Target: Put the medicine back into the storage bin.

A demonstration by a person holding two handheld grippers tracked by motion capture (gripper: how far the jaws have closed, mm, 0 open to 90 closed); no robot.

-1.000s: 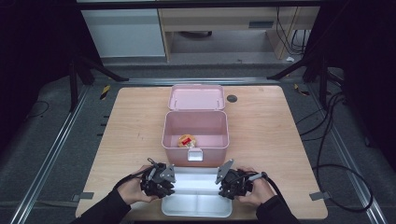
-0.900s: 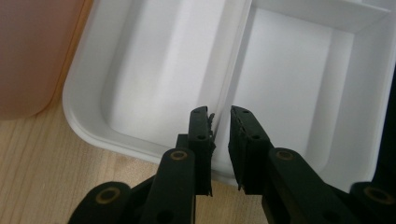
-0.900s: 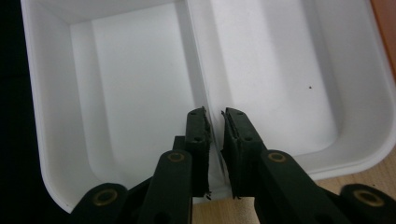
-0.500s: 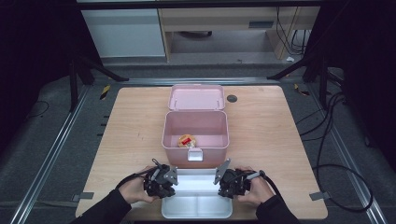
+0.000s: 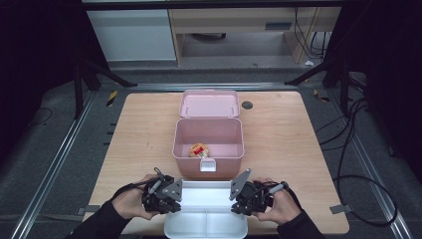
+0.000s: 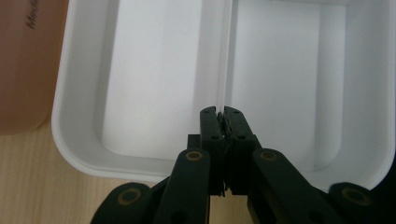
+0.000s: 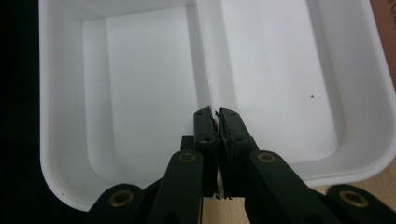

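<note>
**Two tongs clamp the divider of a white tray at the worktop's near edge**

A white two-compartment tray sits at the near edge of the wooden worktop, with a person's gloved hands at either end of it. The left tongs and the right tongs face each other across the tray. Both compartments of the tray are bare white plastic, apart from a small dark speck in one of them.

Just beyond the tray stands a pink storage box with its lid hinged back and lying open toward the far side. Inside the box, near its front wall, lies a small round packet in orange and red. A white latch tab hangs on the box's front. A dark disc is set in the worktop beside the lid.

The left gripper view looks straight down along the left tongs, whose jaws have just been closing and now pinch the top edge of the tray's central divider; a strip of the pink box with lettering shows at that frame's edge. The right gripper view shows the right tongs, also just closed, pinching the same divider from the opposite end, and it catches the speck. From the high view the tips are too small to tell how they grip.
</note>
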